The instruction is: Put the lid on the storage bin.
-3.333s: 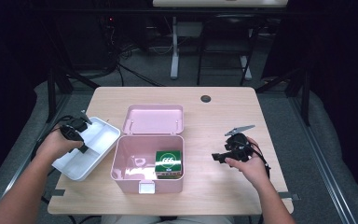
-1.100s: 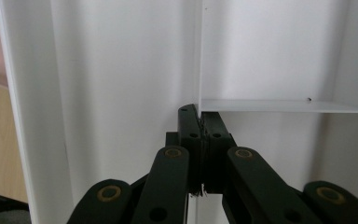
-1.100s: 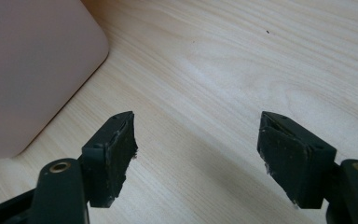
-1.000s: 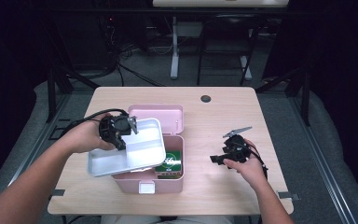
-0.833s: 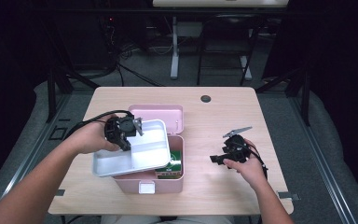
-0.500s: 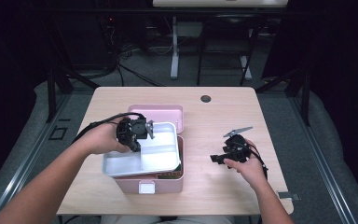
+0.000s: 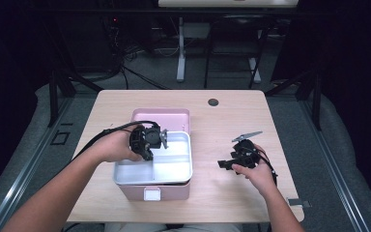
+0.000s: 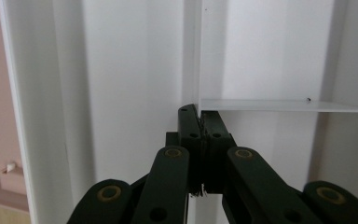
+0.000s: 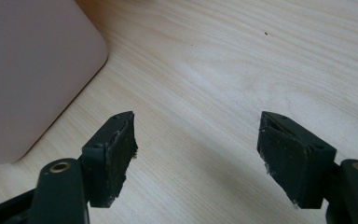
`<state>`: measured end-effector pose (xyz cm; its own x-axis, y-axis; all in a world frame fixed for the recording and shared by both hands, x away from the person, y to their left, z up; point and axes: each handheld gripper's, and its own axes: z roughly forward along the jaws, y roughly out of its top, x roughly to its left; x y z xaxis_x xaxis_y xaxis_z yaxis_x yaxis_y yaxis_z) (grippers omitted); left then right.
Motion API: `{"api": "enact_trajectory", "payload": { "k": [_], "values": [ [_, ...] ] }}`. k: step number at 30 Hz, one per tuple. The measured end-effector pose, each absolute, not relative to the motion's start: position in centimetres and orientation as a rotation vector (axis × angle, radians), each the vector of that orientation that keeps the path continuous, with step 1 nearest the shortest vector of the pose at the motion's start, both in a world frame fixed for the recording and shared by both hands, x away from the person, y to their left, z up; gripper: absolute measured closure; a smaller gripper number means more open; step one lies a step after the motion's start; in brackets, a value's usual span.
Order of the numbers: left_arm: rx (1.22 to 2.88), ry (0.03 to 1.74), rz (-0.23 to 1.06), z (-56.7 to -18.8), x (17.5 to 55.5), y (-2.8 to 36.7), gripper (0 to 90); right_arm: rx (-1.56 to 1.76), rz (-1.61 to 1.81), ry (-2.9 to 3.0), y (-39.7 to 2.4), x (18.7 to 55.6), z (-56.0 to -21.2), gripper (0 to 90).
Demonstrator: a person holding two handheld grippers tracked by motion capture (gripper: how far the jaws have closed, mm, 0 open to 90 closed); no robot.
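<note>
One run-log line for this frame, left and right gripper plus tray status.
left gripper: shut on white tray divider | white tray: over pink box, not released | right gripper: open, empty, beside pink box on table

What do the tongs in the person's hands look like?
Both tongs, left and right, are black. Their jaws are flat black bars joined with brass-coloured rivets, ending in dark worn pads. A black cable trails from the left one. The right carries a grey plate. The forearms are bare.
</note>
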<state>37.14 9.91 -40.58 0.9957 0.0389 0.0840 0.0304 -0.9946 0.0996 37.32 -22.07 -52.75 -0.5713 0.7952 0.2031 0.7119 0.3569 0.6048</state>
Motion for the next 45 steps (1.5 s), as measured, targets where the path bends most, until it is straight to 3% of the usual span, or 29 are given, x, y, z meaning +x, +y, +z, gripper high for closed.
{"api": "enact_trajectory", "payload": {
  "k": [16,45],
  "values": [
    [3.035,0.028,0.119,-42.0,37.1,10.2,88.9,1.389,1.012,2.48,-22.0,37.4,-52.8,27.5],
    [3.048,-0.046,0.213,-43.3,36.5,8.5,87.6,1.395,1.017,2.474,-22.0,37.4,-52.8,27.5]
  ]
}}
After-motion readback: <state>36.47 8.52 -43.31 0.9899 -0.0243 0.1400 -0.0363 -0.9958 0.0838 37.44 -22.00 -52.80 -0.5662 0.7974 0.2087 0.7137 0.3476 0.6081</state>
